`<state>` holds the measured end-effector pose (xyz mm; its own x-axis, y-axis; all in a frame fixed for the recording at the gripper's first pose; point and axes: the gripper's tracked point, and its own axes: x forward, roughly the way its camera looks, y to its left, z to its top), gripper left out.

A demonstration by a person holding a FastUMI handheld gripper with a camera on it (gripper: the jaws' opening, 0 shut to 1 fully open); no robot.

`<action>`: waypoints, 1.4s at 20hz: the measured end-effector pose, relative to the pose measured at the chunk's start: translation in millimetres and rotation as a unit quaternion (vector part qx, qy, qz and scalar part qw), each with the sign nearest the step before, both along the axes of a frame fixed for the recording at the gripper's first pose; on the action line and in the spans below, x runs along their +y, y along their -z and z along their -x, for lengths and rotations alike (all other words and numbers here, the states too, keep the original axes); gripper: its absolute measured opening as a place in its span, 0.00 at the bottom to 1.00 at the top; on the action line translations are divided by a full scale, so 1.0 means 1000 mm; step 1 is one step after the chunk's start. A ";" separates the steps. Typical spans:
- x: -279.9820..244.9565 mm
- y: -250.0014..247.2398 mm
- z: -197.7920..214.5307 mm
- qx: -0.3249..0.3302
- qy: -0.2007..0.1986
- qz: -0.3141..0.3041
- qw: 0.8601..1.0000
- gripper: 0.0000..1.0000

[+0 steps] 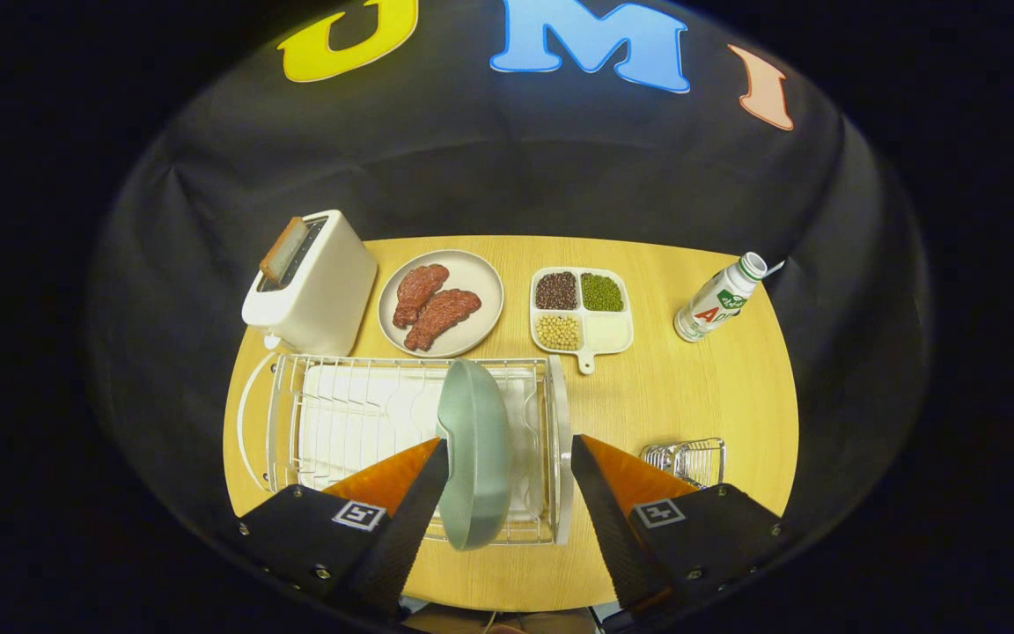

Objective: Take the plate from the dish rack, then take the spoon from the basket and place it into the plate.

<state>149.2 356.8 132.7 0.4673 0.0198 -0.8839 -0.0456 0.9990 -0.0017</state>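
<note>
A hand-held gripper (509, 458) hangs over the near edge of a round wooden surface (701, 396), its two orange-and-black fingers spread wide and holding nothing, as it lines up on a grey-green plate (474, 449) standing on edge in a wire dish rack (331, 414). The plate sits toward the right end of the rack, between the fingers but hard against the left one, with a clear gap to the right one; whether the left finger actually touches the rim cannot be told. A small wire basket (690, 460) stands just right of the rack, partly behind the right finger, and the spoon it should hold cannot be made out. Along the far edge are a white toaster (313, 282), a plate of meat (441, 302), a divided tray of beans (579, 308) and a bottle (720, 299). The plate has yet to leave the rack. The step would likely go best if the fingers shift left to centre on the rim, close squarely across its thin edge, then lift straight up so the plate clears the wires without snagging or tipping.
</note>
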 end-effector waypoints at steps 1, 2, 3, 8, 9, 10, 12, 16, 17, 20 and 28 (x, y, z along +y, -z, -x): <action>0.001 0.005 0.000 0.007 0.006 0.005 1.000 0.87; 0.001 0.008 -0.002 0.013 0.014 0.009 1.000 0.87; 0.000 0.014 -0.003 0.019 0.027 0.012 0.999 0.87; -0.009 0.034 -0.002 0.039 0.061 0.051 0.996 0.39; -0.002 0.039 -0.002 0.042 0.064 0.045 0.996 0.23; -0.007 0.039 -0.004 0.040 0.070 0.064 0.995 0.26; -0.011 0.037 -0.007 0.027 0.062 0.094 0.993 0.16; -0.002 0.034 -0.004 0.003 0.047 0.138 0.989 0.11; 0.001 0.033 -0.003 0.005 0.048 0.149 0.988 0.11; 0.006 0.025 -0.004 0.001 0.041 0.185 0.982 0.11; 0.006 -0.014 -0.014 -0.046 0.022 0.249 0.967 0.11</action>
<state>162.7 363.1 147.0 0.5348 -0.4190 -0.7338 0.0197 0.8744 -0.4849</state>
